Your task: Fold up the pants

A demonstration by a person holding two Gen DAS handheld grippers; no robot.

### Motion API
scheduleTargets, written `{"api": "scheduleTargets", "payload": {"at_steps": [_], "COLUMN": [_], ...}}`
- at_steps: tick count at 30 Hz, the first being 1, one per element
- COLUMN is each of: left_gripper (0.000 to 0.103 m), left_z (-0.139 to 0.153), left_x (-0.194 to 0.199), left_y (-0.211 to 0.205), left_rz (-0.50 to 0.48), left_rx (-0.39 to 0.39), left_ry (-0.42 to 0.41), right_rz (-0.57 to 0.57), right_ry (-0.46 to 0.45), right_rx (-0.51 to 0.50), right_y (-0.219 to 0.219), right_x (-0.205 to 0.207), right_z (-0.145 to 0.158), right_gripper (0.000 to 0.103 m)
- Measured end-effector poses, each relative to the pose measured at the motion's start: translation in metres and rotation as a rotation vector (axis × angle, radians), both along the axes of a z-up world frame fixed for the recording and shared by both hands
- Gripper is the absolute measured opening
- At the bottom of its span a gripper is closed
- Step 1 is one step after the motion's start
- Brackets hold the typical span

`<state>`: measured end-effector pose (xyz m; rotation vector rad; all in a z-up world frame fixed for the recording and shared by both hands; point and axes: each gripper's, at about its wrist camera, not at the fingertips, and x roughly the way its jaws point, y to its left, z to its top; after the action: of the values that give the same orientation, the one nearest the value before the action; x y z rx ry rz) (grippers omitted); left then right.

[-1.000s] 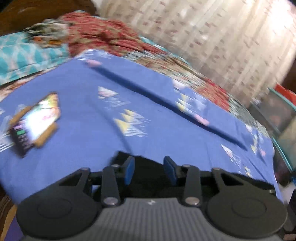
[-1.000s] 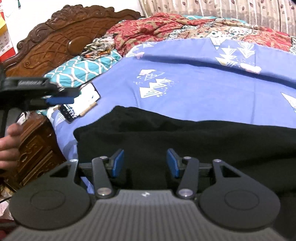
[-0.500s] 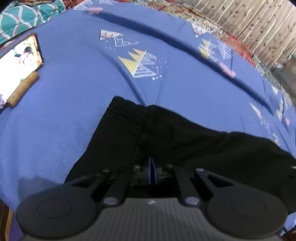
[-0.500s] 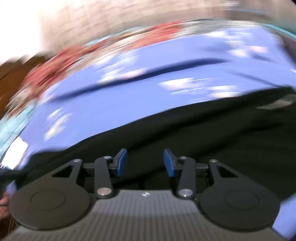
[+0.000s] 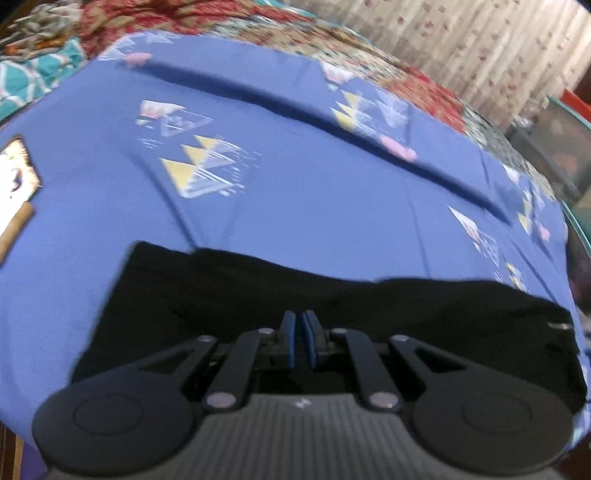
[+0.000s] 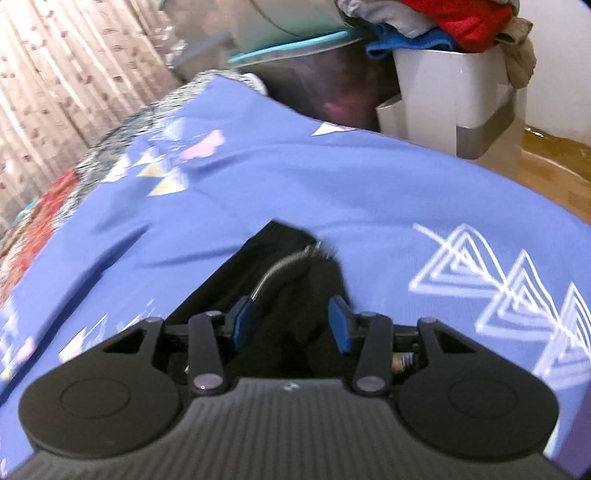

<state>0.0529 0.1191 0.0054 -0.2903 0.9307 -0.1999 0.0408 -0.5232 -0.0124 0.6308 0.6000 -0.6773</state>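
Black pants (image 5: 332,299) lie stretched across the near edge of a blue bedsheet (image 5: 295,184). My left gripper (image 5: 299,332) sits over one end of them with its blue pads pressed almost together, a thin gap between; whether cloth is pinched is hidden. In the right wrist view the other end of the pants (image 6: 295,266) shows a pale drawstring or hem edge. My right gripper (image 6: 291,321) is open, its pads astride that end, just above the cloth.
A lit phone on a wooden stand (image 5: 14,195) sits at the sheet's left edge. Red patterned bedding (image 5: 184,18) and curtains lie beyond. A white laundry bin (image 6: 450,99) full of clothes stands on the floor past the bed's end.
The left gripper closed over the pants about half a second ago and has since tilted up. The right gripper swung away from the headboard side to the other end of the pants, staying open.
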Motion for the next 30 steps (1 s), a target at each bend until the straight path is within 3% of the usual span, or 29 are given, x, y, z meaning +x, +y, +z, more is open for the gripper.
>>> {"api": "scheduleTargets", "payload": {"at_steps": [3,5,7,9,10,11,12,13,14,20,22,24,27,29,30], "left_gripper": [0.017,0.032,0.036,0.034,0.033,0.017,0.003,0.003,0.003,0.002,0.002,0.002,0.003,0.003,0.003], "left_z": [-0.002,-0.006,-0.011,-0.021,-0.028,-0.034,-0.04,-0.046,-0.048,-0.017,-0.005,0.0,-0.004,-0.01,-0.012], "left_x": [-0.003,-0.007,-0.013,-0.013,-0.013,-0.013,-0.012,-0.011,-0.011,-0.019,-0.028,-0.037,-0.049,-0.05,-0.052], "left_y": [-0.028,-0.046,-0.063,-0.079,-0.084,-0.09,-0.095,-0.099,-0.101,-0.073,-0.057,-0.043,-0.025,-0.018,-0.015], "left_rz": [-0.117,-0.187,-0.242,-0.274,-0.282,-0.29,-0.303,-0.308,-0.309,-0.27,-0.249,-0.233,-0.202,-0.181,-0.172], "left_rx": [0.017,0.026,0.051,0.075,0.085,0.094,0.108,0.136,0.158,0.104,0.085,0.075,0.07,0.071,0.073], "left_ry": [0.012,0.021,0.025,0.048,0.07,0.092,0.118,0.136,0.139,0.083,0.066,0.062,0.081,0.109,0.122], "right_rz": [0.005,0.003,0.023,0.036,0.031,0.039,0.07,0.09,0.099,0.164,0.195,0.196,0.123,0.076,0.043], "right_ry": [0.061,0.106,0.146,0.161,0.172,0.2,0.227,0.247,0.244,-0.076,-0.127,-0.135,-0.075,0.072,0.188], "right_rx": [-0.043,-0.06,-0.043,0.003,0.01,-0.004,-0.024,-0.045,-0.057,-0.04,-0.088,-0.135,-0.121,-0.161,-0.216], "right_y": [-0.019,-0.03,-0.045,-0.052,-0.053,-0.05,-0.045,-0.041,-0.036,-0.033,-0.026,-0.022,-0.034,-0.039,-0.04], "right_x": [0.029,0.051,0.074,0.088,0.093,0.101,0.105,0.109,0.107,0.028,-0.007,-0.043,-0.087,-0.094,-0.093], "right_z": [-0.009,-0.013,-0.021,-0.028,-0.031,-0.033,-0.03,-0.025,-0.016,0.102,0.137,0.152,0.132,0.097,0.075], "right_gripper": [0.053,0.061,0.072,0.071,0.057,0.032,0.027,0.017,0.015,0.014,0.014,0.015,0.02,0.057,0.058]}}
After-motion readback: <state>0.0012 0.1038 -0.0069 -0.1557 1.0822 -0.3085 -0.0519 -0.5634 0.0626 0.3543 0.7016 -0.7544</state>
